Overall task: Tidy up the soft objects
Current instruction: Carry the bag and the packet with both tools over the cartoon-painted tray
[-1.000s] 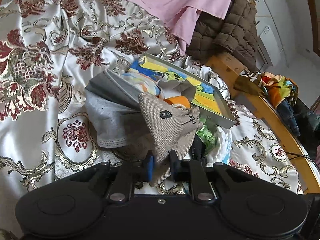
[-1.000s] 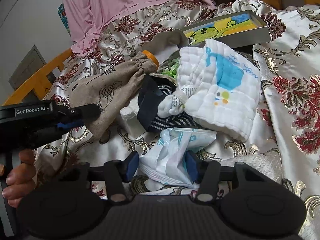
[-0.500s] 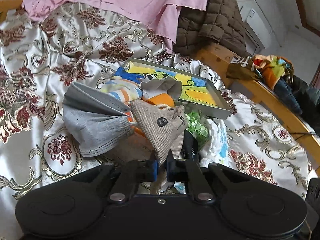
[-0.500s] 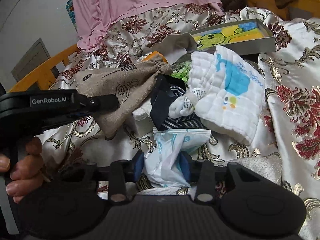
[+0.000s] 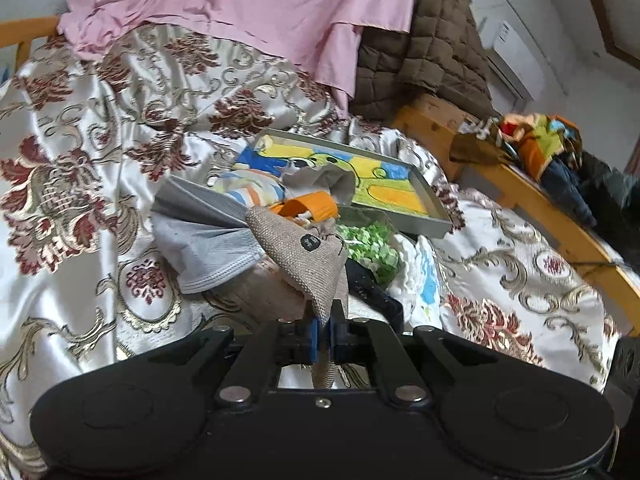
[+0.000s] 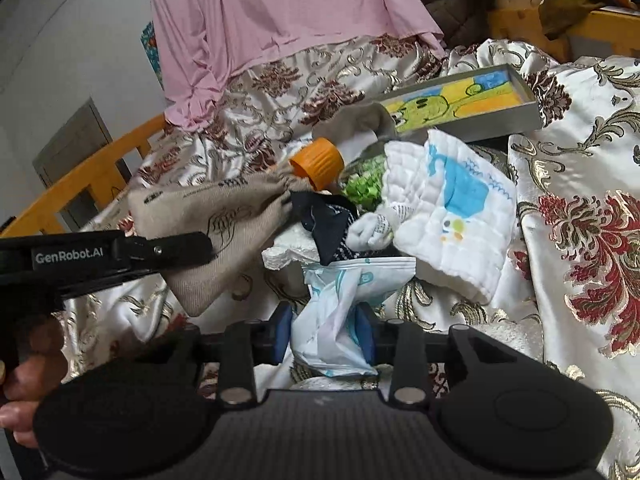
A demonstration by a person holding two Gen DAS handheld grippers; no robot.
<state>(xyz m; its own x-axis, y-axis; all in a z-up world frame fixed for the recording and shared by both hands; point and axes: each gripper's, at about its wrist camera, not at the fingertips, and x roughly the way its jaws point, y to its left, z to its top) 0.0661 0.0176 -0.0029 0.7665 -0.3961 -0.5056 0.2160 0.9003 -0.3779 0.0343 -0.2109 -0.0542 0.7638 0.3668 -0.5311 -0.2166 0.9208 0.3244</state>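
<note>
Fig.: L hand-held gripper (image 5: 323,330), jaws pressed together on a corner of the burlap pouch (image 5: 304,256) at frame centre, and R hand-held gripper (image 6: 324,330), pinching a crumpled packet (image 6: 340,300) w/ jaws just closed, each grip an edge, prob. to peel items off the pile on the bed (image 5: 80,160).

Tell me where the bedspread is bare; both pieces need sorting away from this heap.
Bare bedspread lies beside the grey mask, below the pink garment. More shows past the whale-print cloth, beside the picture tray. Between them it is crowded: burlap pouch, orange-capped bottle, dark sock, crumpled wrapper.
</note>
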